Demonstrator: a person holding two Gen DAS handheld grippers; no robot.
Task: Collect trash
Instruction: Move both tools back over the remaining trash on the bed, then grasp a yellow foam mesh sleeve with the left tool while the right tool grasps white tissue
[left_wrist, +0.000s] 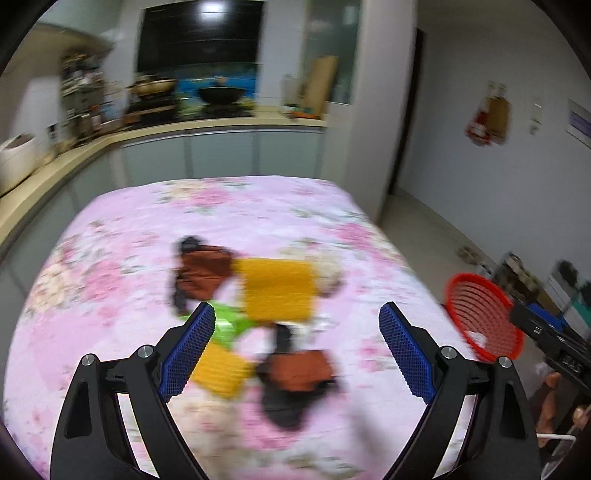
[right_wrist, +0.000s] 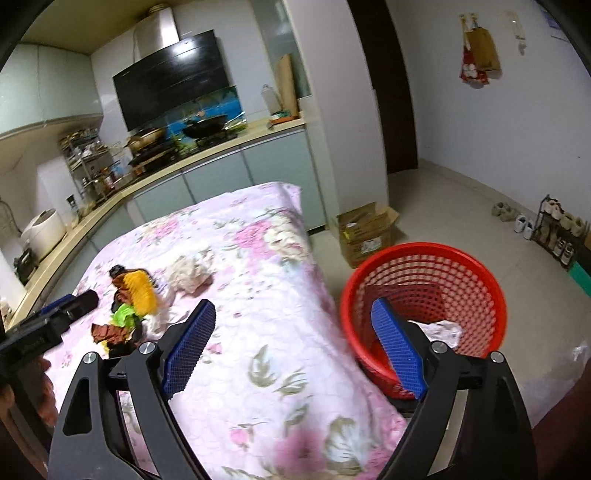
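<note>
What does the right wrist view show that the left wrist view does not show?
Only the right wrist view shows the cardboard box on the floor, white paper inside the red basket, and the open right tool. Only the left wrist view shows the open left tool hanging above the wrapper pile. Both show the floral tablecloth, the wrappers, the basket and the kitchen counter.

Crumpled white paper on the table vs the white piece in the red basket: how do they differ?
The crumpled white paper lies on the floral tablecloth, beside the wrapper pile; the white piece is already inside the red basket on the floor. The table one looks bulkier and fully visible; the basket one is partly hidden behind the right tool. Both are white and crumpled.
</note>
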